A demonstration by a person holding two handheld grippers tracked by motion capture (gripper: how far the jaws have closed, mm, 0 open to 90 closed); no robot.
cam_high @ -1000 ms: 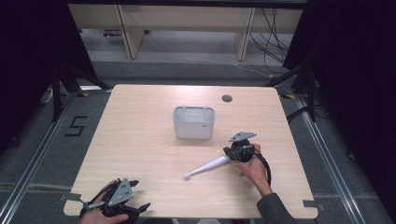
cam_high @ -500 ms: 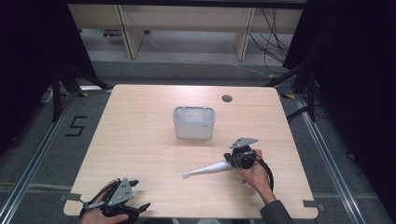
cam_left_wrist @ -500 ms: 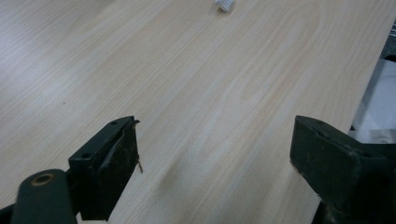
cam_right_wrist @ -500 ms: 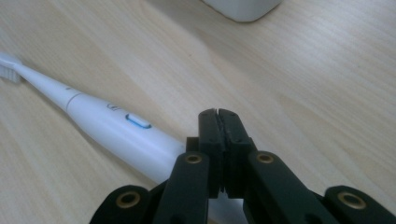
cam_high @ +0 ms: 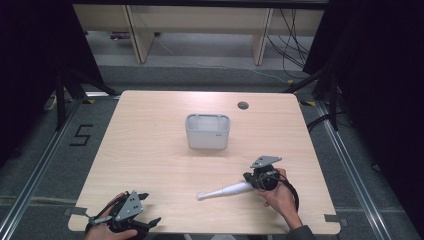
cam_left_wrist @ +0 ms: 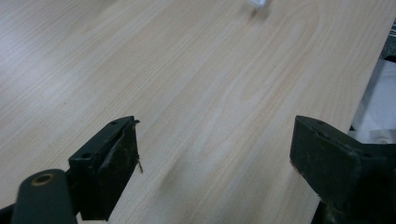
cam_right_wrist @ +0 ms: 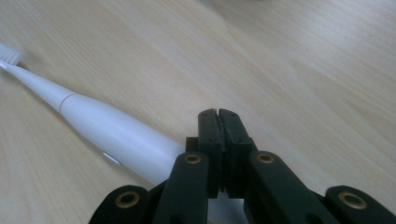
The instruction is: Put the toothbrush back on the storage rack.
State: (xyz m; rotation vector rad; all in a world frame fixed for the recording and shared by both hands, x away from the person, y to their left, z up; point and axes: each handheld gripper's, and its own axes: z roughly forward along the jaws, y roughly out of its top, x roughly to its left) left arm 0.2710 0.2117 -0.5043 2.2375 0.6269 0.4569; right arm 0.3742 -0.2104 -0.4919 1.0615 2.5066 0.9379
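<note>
High view: smooth white tapered toothbrush point(cam_high: 225, 191)

Two hand-held black grippers with grey plates

The left gripper point(cam_high: 131, 216) and right gripper point(cam_high: 261, 176) each carry a grey three-cornered plate; brass-coloured rivets stud the black jaw arms, a black cable point(cam_high: 292, 189) loops off the right one, and a dark sleeve point(cam_high: 300, 233) covers that wrist.

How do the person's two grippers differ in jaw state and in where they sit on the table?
The left gripper has its jaws wide apart over bare wood; the right gripper has its jaws pressed together beside a white electric toothbrush. The left gripper sits at the table's near-left corner, the right near its right edge. Both are black and hand-held.
</note>
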